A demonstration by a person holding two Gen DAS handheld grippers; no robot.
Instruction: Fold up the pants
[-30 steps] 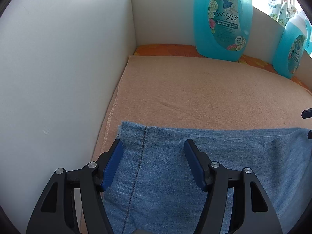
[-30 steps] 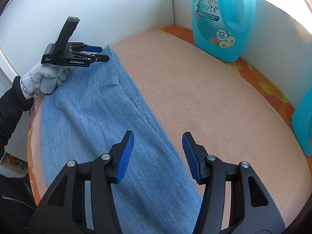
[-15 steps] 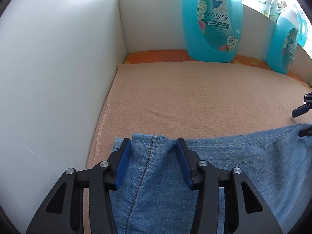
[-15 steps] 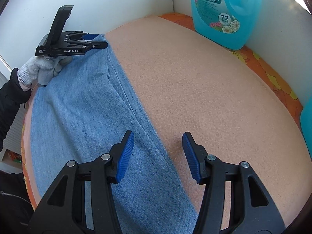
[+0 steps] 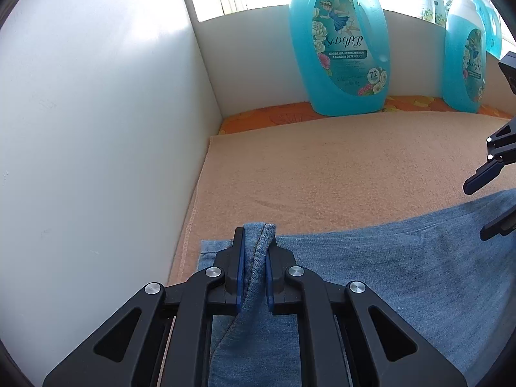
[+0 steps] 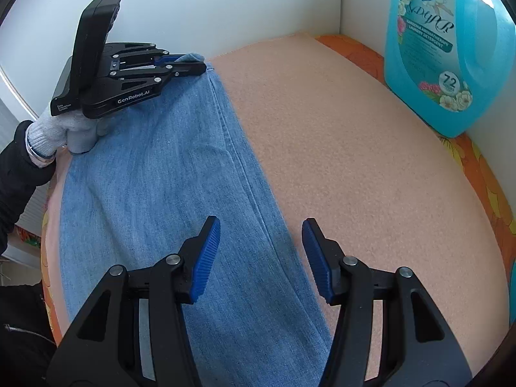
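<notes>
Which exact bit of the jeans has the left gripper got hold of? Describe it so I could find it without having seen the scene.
Start at the white corner walls and the peach towel below them. The jeans lie along the towel's near side; go to their end nearest the side wall. There the left gripper is shut on a pinched-up ridge of stitched seam, the only raised denim; the rest lies flat.

Faded blue denim pants (image 6: 167, 174) lie on a plain peach towel (image 6: 354, 167) — under it, an orange cloth (image 5: 277, 116) with a yellow flower print. Turquoise detergent bottles (image 5: 338, 48) carry floral labels. Both black grippers bear blue pads (image 6: 206, 258); the glove (image 6: 54, 129) is grey-white.
</notes>
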